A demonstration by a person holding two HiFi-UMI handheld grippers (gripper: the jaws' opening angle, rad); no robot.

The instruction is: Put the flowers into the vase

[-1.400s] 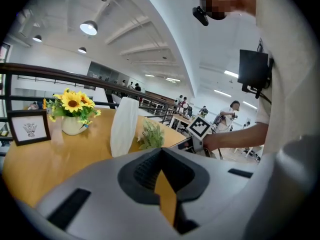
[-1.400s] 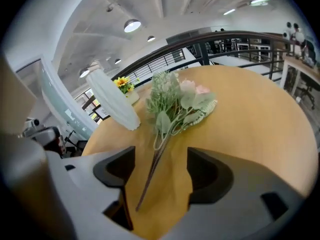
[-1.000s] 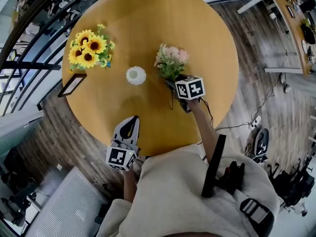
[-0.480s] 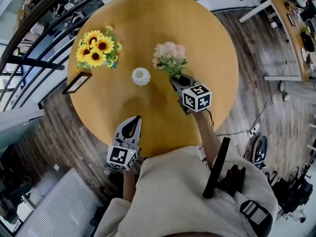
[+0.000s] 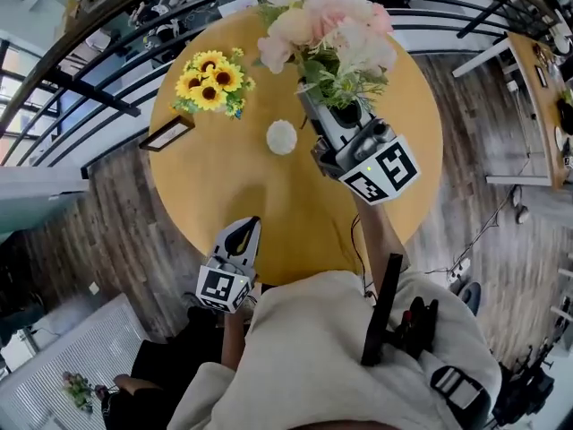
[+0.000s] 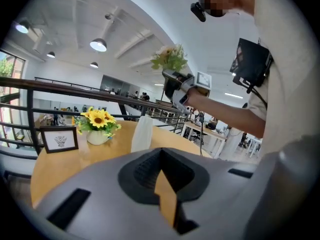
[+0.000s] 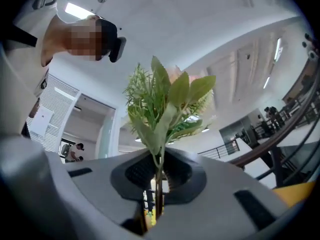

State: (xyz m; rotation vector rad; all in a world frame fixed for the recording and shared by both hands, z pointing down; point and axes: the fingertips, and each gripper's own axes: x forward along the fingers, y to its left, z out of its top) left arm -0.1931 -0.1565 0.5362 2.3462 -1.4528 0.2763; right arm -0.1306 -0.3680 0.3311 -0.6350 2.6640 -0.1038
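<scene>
My right gripper [image 5: 345,115] is lifted high above the round wooden table [image 5: 269,213] and is shut on the stem of a pink and white flower bunch [image 5: 327,30]. In the right gripper view the thin green stem [image 7: 157,184] runs up between the jaws of that gripper [image 7: 156,194] into leaves [image 7: 162,104]. A small white vase [image 5: 281,137] stands empty near the table's middle, below and left of the bunch. My left gripper [image 5: 243,229] hovers shut at the near table edge, holding nothing. From the left gripper view the vase [image 6: 142,133] stands ahead and the lifted bunch [image 6: 172,59] is up high.
A pot of sunflowers [image 5: 213,81] stands at the table's far left, with a small picture frame [image 5: 166,133] beside it. Both also show in the left gripper view: sunflowers [image 6: 97,121] and frame [image 6: 59,139]. A dark railing [image 5: 107,88] curves round the table's far side.
The right gripper has closed on the pink bunch and lifted it from the table high toward the head camera, tilting upward. The left gripper has barely shifted.
</scene>
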